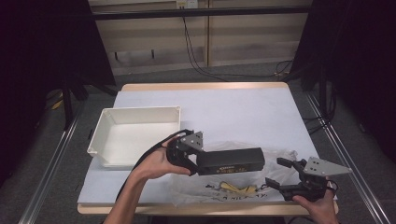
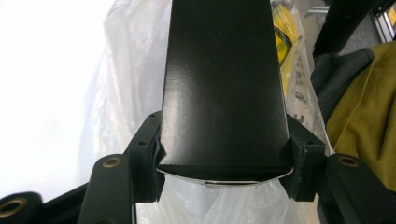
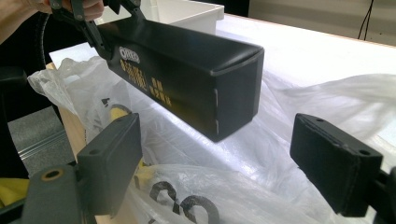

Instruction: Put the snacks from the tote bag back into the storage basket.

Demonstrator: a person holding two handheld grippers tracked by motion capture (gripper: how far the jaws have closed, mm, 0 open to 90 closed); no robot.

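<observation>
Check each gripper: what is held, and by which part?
The left gripper clamps the long black box by one end, its jaws on the two long sides. The right gripper is open, holding nothing.

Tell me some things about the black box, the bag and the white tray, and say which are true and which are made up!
1. The left gripper is clamped on one end of the black box. True.
2. The right gripper squeezes the box too. False: its jaws are open, with nothing between them.
3. The white tray has the box inside. False: the box is held beside the tray, over the plastic bag.
4. The plastic bag is see-through with printing. True.
</observation>
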